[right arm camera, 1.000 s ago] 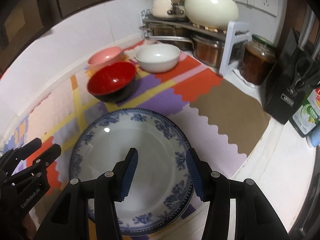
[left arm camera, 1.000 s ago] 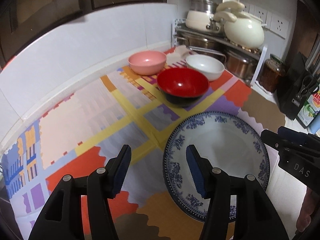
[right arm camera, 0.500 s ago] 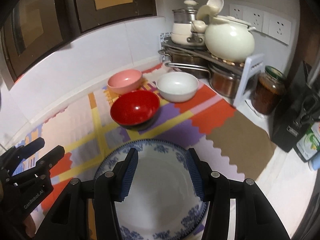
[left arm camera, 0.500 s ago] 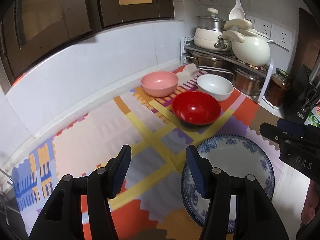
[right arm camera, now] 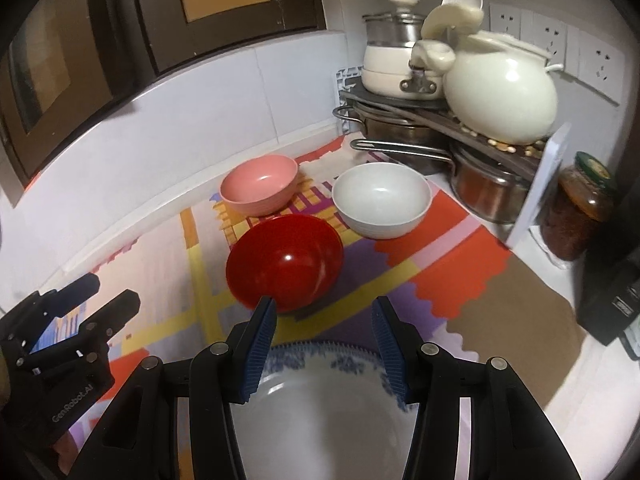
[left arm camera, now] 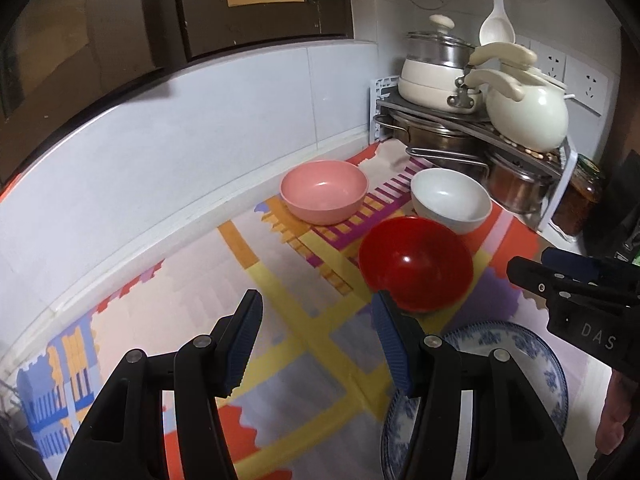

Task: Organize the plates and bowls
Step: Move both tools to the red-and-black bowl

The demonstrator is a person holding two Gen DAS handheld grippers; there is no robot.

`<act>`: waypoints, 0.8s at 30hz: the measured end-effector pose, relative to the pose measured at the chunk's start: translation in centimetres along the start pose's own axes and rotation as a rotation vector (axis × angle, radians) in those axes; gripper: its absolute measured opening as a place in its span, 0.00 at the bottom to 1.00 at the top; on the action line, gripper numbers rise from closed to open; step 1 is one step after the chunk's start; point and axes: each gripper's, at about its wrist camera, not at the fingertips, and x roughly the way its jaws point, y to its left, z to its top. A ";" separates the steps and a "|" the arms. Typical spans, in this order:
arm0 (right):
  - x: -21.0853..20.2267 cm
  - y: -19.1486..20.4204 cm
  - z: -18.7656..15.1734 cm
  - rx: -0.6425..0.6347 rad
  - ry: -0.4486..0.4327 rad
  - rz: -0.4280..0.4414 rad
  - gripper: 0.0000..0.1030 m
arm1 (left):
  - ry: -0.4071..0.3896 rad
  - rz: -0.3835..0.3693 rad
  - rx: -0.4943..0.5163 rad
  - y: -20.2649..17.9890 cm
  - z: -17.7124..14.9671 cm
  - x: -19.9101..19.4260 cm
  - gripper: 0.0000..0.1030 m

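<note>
A blue-patterned white plate [left arm camera: 520, 364] [right arm camera: 320, 412] lies on the colourful mat near the front. Behind it stand a red bowl [left arm camera: 416, 264] [right arm camera: 284, 264], a pink bowl [left arm camera: 324, 192] [right arm camera: 260, 190] and a white bowl [left arm camera: 452, 200] [right arm camera: 382, 200], all upright and apart. My left gripper [left arm camera: 316, 344] is open and empty above the mat, left of the plate. My right gripper [right arm camera: 324, 344] is open and empty above the plate's far rim; it also shows at the right of the left wrist view [left arm camera: 568, 288].
A metal rack [right arm camera: 440, 120] in the back corner holds cream pots and steel pans. A jar [right arm camera: 580, 216] and a dark block [right arm camera: 616, 296] stand at the right. A white tiled wall [left arm camera: 180, 140] runs behind the mat. The left gripper shows at the left edge of the right wrist view [right arm camera: 68, 320].
Both grippers have pulled back and risen from the plate, so the bowls sit nearer the middle of view. Both stayed open. No dish has moved.
</note>
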 end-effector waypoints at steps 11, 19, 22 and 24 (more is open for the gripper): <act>5.6 -0.3 2.2 0.001 0.063 -0.012 0.44 | 0.049 -0.050 0.009 -0.5 1.8 5.8 0.55; 8.9 -0.5 2.9 0.003 0.114 -0.012 0.39 | 0.145 -0.104 -0.011 -1.3 2.1 10.0 0.54; 9.8 -0.5 3.0 0.004 0.133 -0.012 0.35 | 0.177 -0.112 -0.011 -1.6 2.1 11.3 0.54; 10.3 -0.5 3.1 0.004 0.144 -0.014 0.34 | 0.191 -0.110 -0.006 -1.9 2.0 12.0 0.53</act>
